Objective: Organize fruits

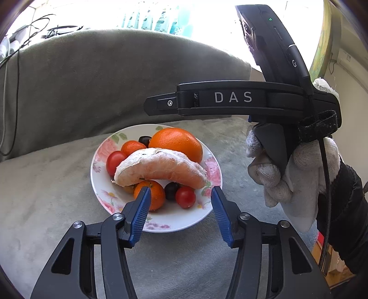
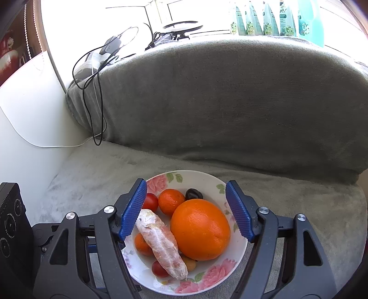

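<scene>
Grey plush blanket [image 2: 230,103] covers the seat and the raised back behind it, and on the flat part sits a white plate with pink roses [image 1: 161,226] on its rim. Piled on the plate are the fruits: a large orange [image 2: 200,232] toward 1 o'clock in the left wrist view, with a peeled pomelo segment [image 1: 161,168] lying curved across the middle of the heap and touching the orange. Small mandarins [image 1: 132,147] sit at 11 o'clock and at 6 o'clock under the segment, cherry tomatoes [image 1: 185,197] at 9 o'clock and 5 o'clock, and two dark round fruits [image 1: 171,190], one near the front tomato, one at 12 o'clock behind the orange; what kind they are I cannot tell.

Left gripper [image 1: 180,195] hangs over the near rim of the plate, its blue ribbed pads spread apart with nothing between them. Right gripper [image 2: 186,202] stands over the plate too, jaws wide, the orange and segment showing between the pads but not pressed by either. From the left wrist view its black body marked DAS reaches in from 3 o'clock, held by a hand in a white knit glove [image 1: 292,170] with a dark sleeve.

Black cables [image 2: 96,96] drape over the blanket's back at 10 o'clock in the right wrist view, and pale green packages [image 2: 271,20] line the bright sill at 1 o'clock
</scene>
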Demonstrator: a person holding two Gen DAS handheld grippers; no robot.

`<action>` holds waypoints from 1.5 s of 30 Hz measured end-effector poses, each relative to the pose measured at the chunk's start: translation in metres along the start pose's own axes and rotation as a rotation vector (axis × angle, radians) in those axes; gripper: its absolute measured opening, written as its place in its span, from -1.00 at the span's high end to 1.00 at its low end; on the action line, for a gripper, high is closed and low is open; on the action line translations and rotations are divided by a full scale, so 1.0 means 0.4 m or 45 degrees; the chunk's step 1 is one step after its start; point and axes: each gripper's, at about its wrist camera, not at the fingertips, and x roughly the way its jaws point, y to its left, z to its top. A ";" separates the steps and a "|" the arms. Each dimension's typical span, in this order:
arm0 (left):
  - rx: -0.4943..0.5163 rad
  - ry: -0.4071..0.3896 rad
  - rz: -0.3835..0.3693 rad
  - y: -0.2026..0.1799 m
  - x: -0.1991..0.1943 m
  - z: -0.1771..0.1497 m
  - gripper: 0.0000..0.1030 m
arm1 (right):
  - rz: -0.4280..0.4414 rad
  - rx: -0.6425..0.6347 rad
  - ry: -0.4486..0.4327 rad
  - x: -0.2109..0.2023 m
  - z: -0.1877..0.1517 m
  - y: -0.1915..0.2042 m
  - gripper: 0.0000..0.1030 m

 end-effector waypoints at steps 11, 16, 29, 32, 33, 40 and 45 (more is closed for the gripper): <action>0.008 -0.024 0.036 -0.008 -0.020 0.001 -0.44 | -0.007 -0.006 -0.007 -0.012 -0.002 0.006 -0.86; -0.001 -0.029 0.035 -0.001 -0.026 0.000 -0.44 | -0.014 0.001 -0.002 -0.022 -0.009 0.012 -0.86; -0.011 -0.034 0.069 0.015 -0.051 -0.004 -0.44 | -0.122 0.046 -0.002 -0.055 -0.043 0.017 -0.87; -0.020 -0.033 0.075 0.019 -0.057 -0.006 -0.44 | -0.146 0.042 -0.010 -0.066 -0.047 0.026 -0.87; -0.017 -0.032 0.078 0.018 -0.059 -0.008 -0.44 | -0.155 0.038 -0.014 -0.070 -0.048 0.030 -0.87; -0.018 -0.032 0.111 0.021 -0.083 -0.018 -0.44 | -0.183 0.021 -0.040 -0.096 -0.052 0.056 -0.87; -0.039 -0.041 0.125 0.029 -0.095 -0.021 -0.44 | -0.191 0.015 -0.066 -0.115 -0.053 0.075 -0.87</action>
